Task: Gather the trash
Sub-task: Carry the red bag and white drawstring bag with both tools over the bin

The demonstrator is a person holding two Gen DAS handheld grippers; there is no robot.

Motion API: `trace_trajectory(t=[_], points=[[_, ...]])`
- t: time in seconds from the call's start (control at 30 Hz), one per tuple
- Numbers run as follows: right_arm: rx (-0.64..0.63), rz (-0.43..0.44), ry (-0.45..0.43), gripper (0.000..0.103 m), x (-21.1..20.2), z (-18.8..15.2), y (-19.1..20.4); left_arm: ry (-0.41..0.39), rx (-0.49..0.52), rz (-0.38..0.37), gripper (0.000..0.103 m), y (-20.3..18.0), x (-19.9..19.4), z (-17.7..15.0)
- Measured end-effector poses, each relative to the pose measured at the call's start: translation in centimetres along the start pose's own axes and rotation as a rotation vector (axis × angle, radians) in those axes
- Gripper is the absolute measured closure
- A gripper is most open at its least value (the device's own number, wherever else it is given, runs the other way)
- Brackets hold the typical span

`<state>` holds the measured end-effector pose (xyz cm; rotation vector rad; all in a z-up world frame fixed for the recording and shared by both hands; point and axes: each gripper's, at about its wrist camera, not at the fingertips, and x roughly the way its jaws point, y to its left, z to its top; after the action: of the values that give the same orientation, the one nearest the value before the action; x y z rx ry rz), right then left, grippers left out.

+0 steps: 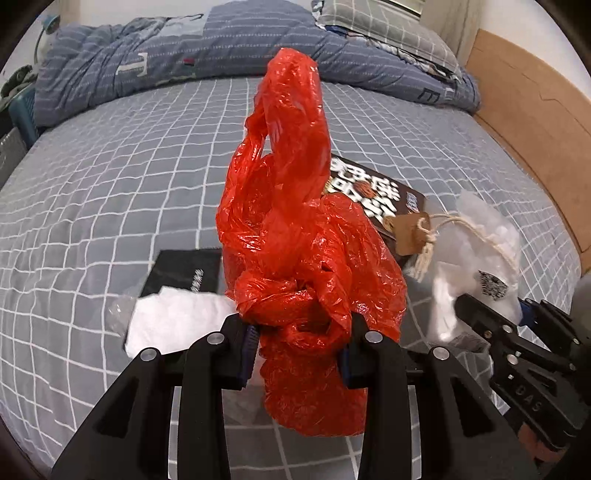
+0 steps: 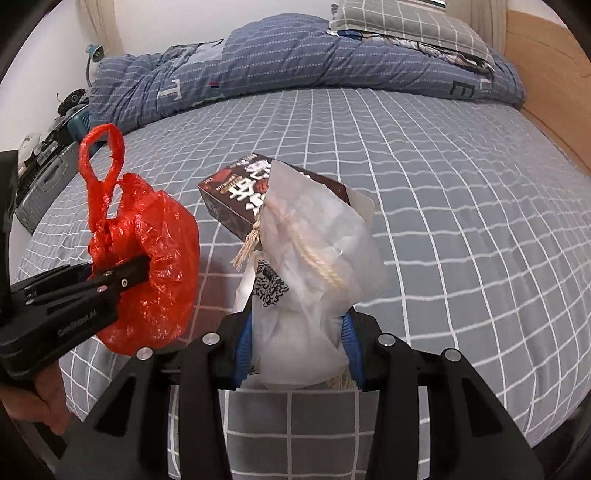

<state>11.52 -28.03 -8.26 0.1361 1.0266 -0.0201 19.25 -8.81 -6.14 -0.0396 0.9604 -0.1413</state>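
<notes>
Mid-collection. Left gripper (image 1: 301, 332) clamped on red plastic bag (image 1: 295, 240), held above the bed (image 1: 110, 184). Right gripper (image 2: 297, 347) clamped on translucent white drawstring pouch (image 2: 314, 266), at 3 o'clock from the red bag. Brown box (image 2: 236, 195) on the bed at 12. Next, probably: open red bag, drop pouch in.

The plastic bag (image 1: 306, 258) stood at frame centre in the left wrist view, lodged between the left gripper (image 1: 299, 343) fingers, above the bed (image 1: 110, 184). A flat dark box (image 1: 184, 273) lay on the bed to its lower left, with a crumpled wrapper (image 1: 173, 325) on top of it. A printed carton (image 1: 373, 195) lay behind the bag, to its right. The translucent pouch (image 2: 314, 266) sat in the right gripper (image 2: 299, 354), before the carton. A folded quilt (image 1: 184, 55) ran across the upper frame, a pillow (image 2: 406, 29) on it at upper right.
</notes>
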Motion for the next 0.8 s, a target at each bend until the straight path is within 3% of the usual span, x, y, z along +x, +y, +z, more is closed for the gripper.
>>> trace_trajectory(t=[0.8], points=[[-0.029,-0.033,-0.054,0.064,-3.2,-2.4,1.1,-0.04,-0.02,-0.004,0.07,0.1,-3.6,-5.0]])
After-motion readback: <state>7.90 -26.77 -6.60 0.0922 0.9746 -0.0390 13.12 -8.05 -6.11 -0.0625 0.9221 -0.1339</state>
